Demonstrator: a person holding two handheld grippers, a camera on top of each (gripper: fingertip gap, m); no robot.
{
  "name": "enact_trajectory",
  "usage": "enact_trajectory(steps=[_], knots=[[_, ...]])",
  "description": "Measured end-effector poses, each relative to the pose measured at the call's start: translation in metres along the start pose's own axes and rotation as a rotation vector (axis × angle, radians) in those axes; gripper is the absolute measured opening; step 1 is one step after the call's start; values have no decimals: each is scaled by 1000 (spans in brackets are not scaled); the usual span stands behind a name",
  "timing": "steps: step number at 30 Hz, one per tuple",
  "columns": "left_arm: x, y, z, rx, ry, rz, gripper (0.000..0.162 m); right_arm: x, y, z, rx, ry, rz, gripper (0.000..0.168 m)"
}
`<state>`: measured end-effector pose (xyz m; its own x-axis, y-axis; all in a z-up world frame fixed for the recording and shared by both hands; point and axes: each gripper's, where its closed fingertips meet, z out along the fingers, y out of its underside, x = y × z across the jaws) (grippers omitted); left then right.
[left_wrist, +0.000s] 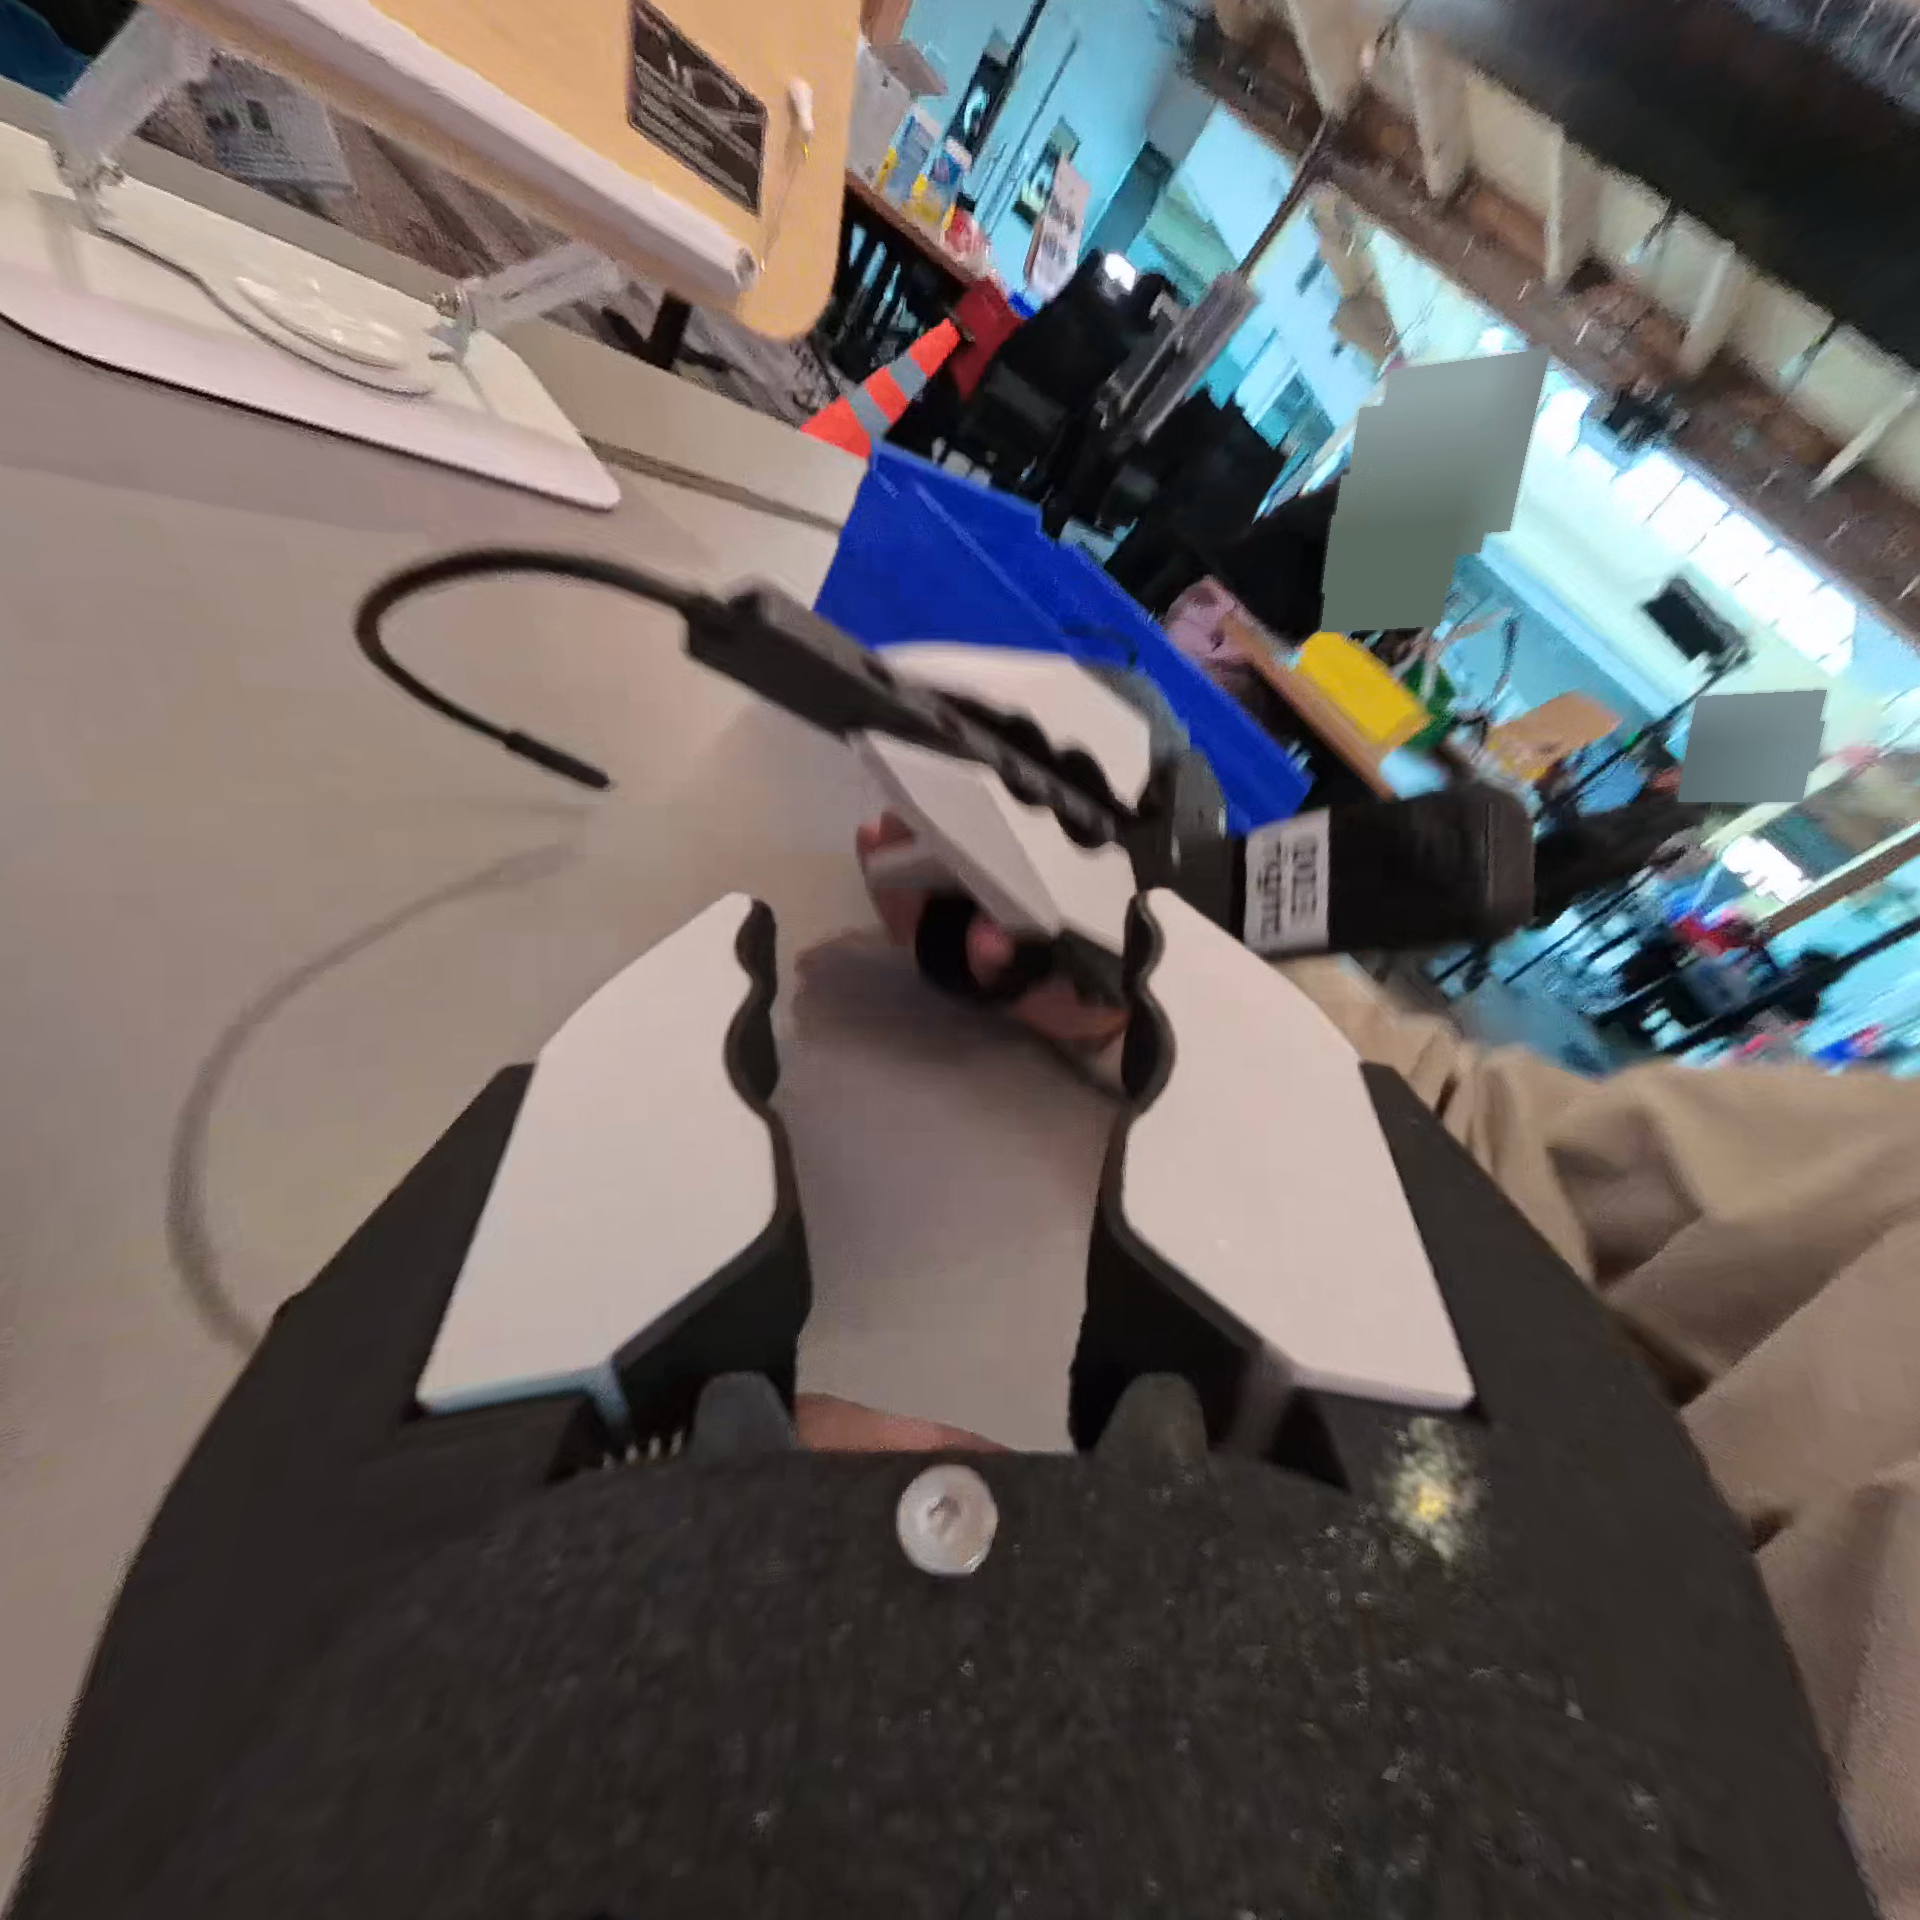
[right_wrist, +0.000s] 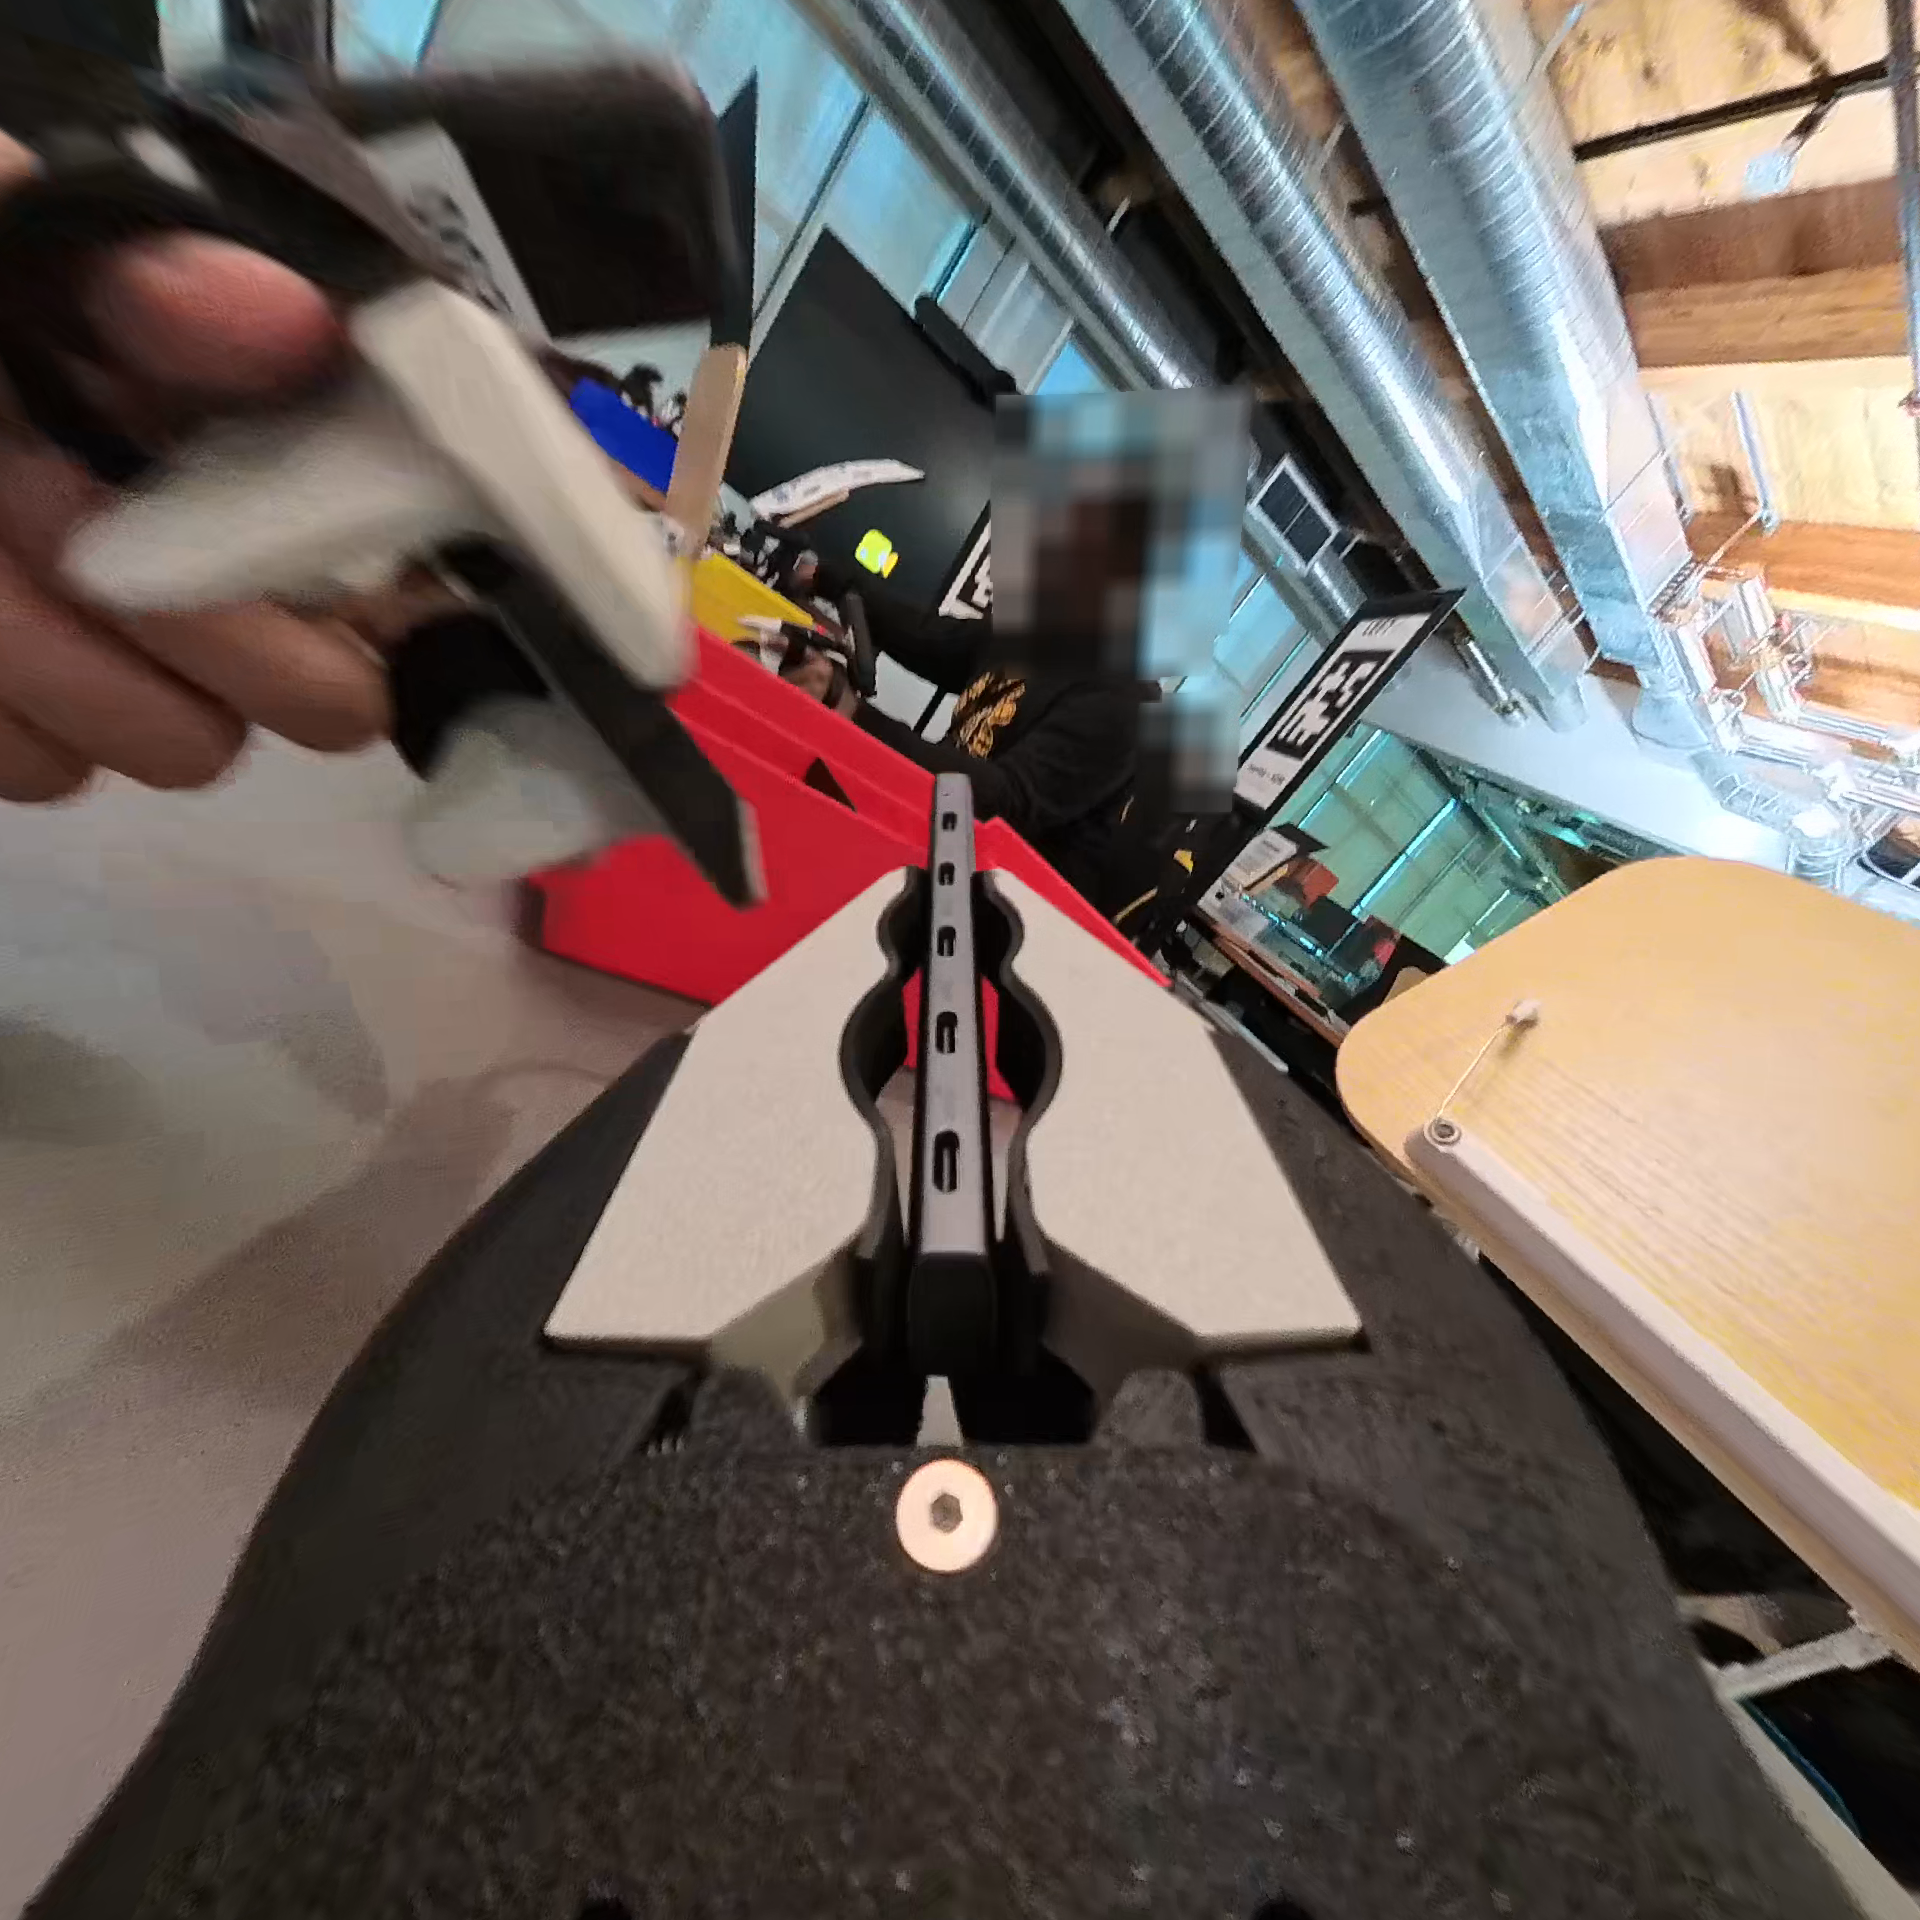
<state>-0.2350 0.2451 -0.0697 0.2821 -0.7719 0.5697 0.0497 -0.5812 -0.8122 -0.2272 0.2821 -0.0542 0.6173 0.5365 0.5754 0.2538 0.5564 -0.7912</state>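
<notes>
Clamped edge-on between the fingers of the right gripper (right_wrist: 951, 894) sits one slim grey hub (right_wrist: 948, 1039) with a row of ports along its upper edge. One short black cable (left_wrist: 416, 613) curls from the hub's far end, its plug hanging free above the grey table (left_wrist: 312, 935). Facing the hub, the left gripper (left_wrist: 951, 925) stands with fingers spread wide and nothing between them, near the hub but apart from it. Beyond the hub stand one red bin (right_wrist: 727, 914) and one blue bin (left_wrist: 987, 582). Two grippers in all

wrist views, tilted, facing each other's tongs (left_wrist: 997, 769)
</notes>
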Motion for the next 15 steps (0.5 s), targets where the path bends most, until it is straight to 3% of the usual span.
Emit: enact_trajectory(steps=[3, 7, 15], knots=[[-5, -28, 14, 88, 48, -132, 55, -7, -13, -3, 53, -36, 39, 8], [-8, -30, 19, 119, 140, -208, 27, -20, -19, -4, 62, -101, 69, 8], [-4, -25, 16, 133, 275, -288, 23, -23, -9, -3, 20, -117, 81, 14]])
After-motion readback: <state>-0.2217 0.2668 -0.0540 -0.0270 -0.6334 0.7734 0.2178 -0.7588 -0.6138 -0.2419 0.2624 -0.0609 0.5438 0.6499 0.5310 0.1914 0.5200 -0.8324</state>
